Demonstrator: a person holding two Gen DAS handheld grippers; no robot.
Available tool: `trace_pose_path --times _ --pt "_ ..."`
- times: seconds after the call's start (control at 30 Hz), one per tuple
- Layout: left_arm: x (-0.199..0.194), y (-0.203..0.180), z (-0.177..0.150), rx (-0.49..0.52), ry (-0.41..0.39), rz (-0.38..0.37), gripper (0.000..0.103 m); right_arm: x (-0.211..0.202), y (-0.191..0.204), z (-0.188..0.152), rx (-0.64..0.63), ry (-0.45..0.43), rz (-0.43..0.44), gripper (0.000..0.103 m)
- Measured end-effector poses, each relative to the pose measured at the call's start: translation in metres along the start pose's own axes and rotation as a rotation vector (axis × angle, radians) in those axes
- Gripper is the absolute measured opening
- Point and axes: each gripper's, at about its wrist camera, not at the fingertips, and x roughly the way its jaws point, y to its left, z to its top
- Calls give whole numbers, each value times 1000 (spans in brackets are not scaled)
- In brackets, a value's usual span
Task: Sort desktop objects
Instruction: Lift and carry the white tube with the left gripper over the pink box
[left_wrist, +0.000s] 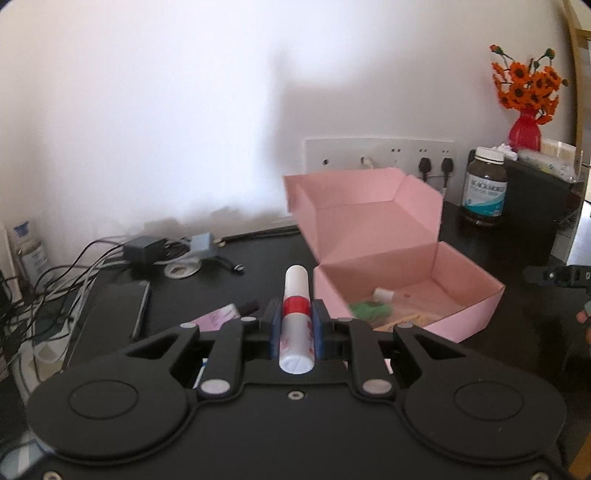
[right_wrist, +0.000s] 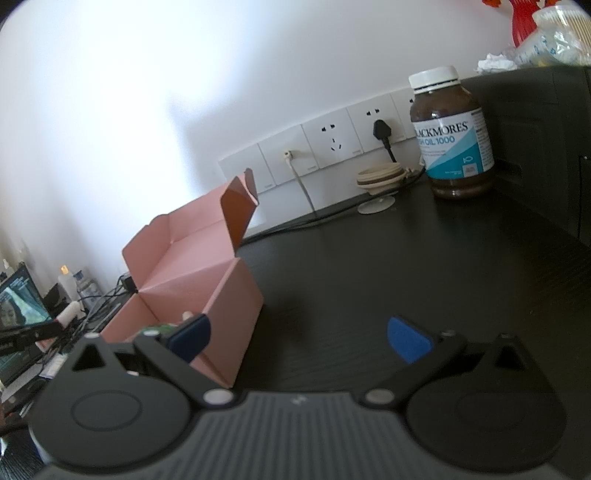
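Bottle (left_wrist: 485, 185) behind box (left_wrist: 406, 258) (rightward)

Matt pink cardboard box (left_wrist: 373, 236), glossy white plastic tube (left_wrist: 296, 317), dark wood-grain desk (right_wrist: 424, 266), brown glossy bottle (right_wrist: 452, 140)

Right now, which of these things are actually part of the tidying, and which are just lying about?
In the job:
- white tube, gripped in the left tool
- pink box, open

Lying about:
- brown bottle
- red vase of flowers
- cables
- wall sockets

Bright daylight washes out the wall (left_wrist: 147, 110); soft shadows on it. My views bend at edges, slightly blurred.
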Motion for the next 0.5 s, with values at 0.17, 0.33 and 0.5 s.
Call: trace_pose_path --times 0.17,0.33,0.5 --pt "4 -12 9 14 -13 -24 18 0 -1 0 5 0 1 102" --pt "8 -20 14 16 -19 -41 18 1 -1 0 3 6 5 102" --pt "12 -23 16 20 -17 -50 18 1 -1 0 6 7 7 102"
